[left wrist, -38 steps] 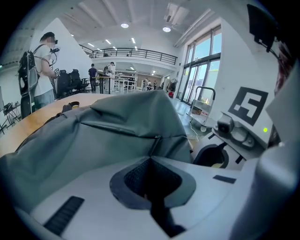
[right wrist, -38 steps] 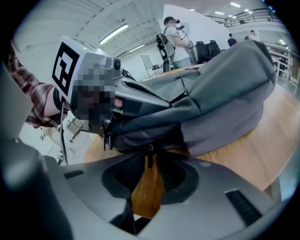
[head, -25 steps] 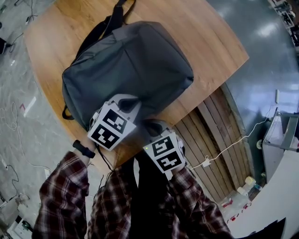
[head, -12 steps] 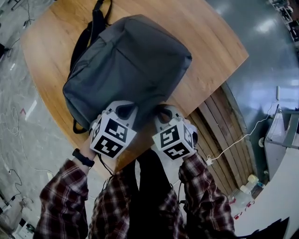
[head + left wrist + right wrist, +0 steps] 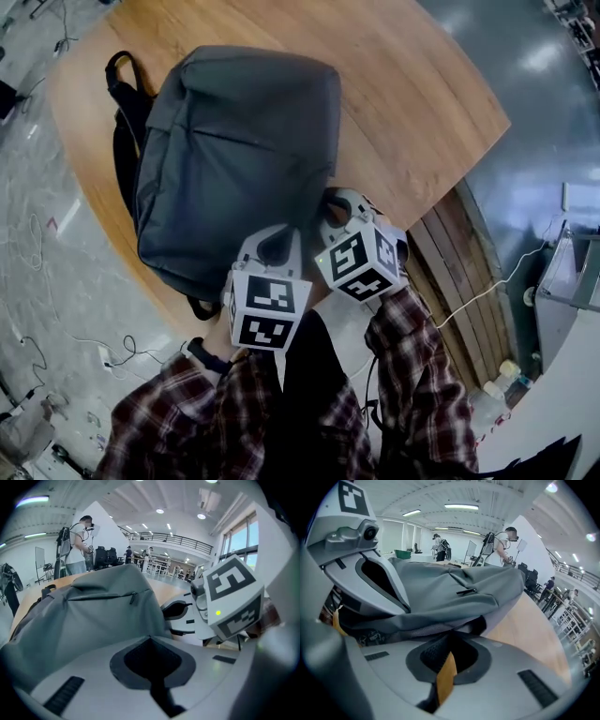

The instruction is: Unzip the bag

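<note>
**Bag** (image 5: 234,159): grey soft backpack, lying flat on the wooden tabletop (image 5: 422,84). Its black straps (image 5: 124,141) trail off its left side. Every seam we can see looks closed, so we judge the unzipping has not begun.

**Left tool** (image 5: 274,246): its tips are drawn together at the bag's near edge and seem to nip a fold of grey fabric.

**Right tool** (image 5: 339,208): it sits just beside the left one. Its tips are likewise together, on the bag's near right corner where a dark strap end shows.

**Zip pull** (image 5: 132,597): a small dark tab on a seam across the bag's upper face, well apart from both tools. We cannot tell whether it serves the main compartment or a pocket.

**Handling note:** we take the step in hand to be steadying and placing the bag.
- Keep one tool anchored on the fabric behind the zip line.
- Free the other tool, spread it, and take the tab squarely across its flat.
- Draw along the seam, not upward.
- The cloth is slack and will bunch, so the anchoring tool should pull gently against the direction of travel.
</note>
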